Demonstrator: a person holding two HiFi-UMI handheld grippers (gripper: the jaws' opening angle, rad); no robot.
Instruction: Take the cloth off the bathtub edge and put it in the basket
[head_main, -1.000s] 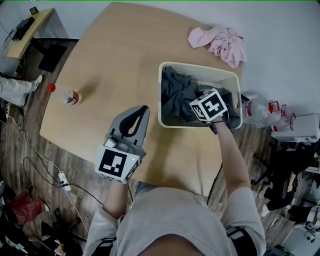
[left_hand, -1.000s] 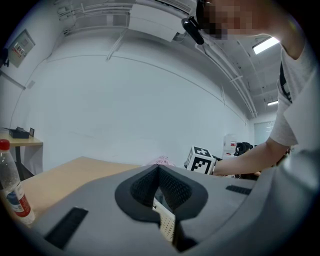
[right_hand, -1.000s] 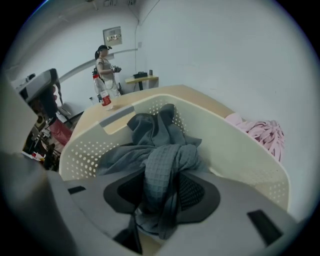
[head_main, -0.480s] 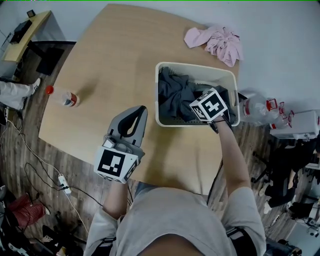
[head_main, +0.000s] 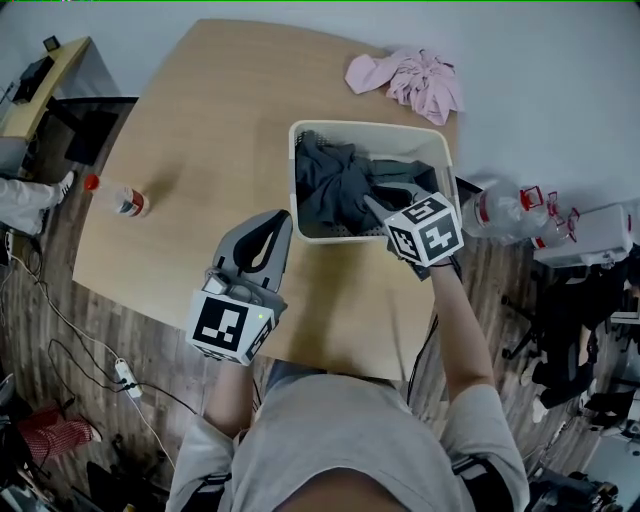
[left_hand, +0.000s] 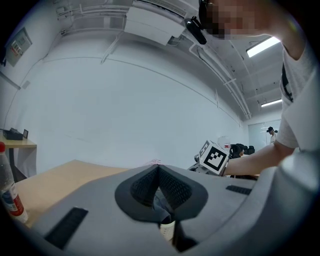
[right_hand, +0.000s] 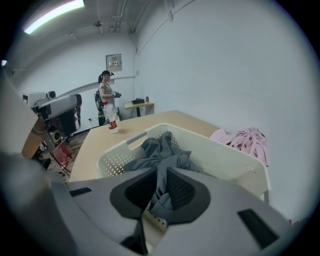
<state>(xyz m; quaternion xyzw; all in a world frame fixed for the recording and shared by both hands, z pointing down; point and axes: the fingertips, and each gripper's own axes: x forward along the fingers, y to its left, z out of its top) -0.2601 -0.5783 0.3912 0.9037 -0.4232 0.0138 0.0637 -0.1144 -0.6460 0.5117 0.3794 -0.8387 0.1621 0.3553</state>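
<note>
**Right tongs pinching the grey cloth at the basket**

My right tongs (right_hand: 161, 175) have just been closing, and they now pinch a fold of the grey cloth (head_main: 335, 180) between their pads, angled down over the near side of the basket (head_main: 370, 128). The rest of that cloth lies heaped inside the basket, so I judge this cloth as good as delivered. What remains is to let the fold go. I see no bathtub; the basket stands on the counter (head_main: 200, 150). A pink cloth (head_main: 410, 78) lies on the counter's far corner, just beyond the basket and outside it. If it belongs to the job, it is still to do. My left tongs (head_main: 270, 225) are closed on nothing, near the basket's left side. A bottle (head_main: 118, 198) stands well apart.
</note>
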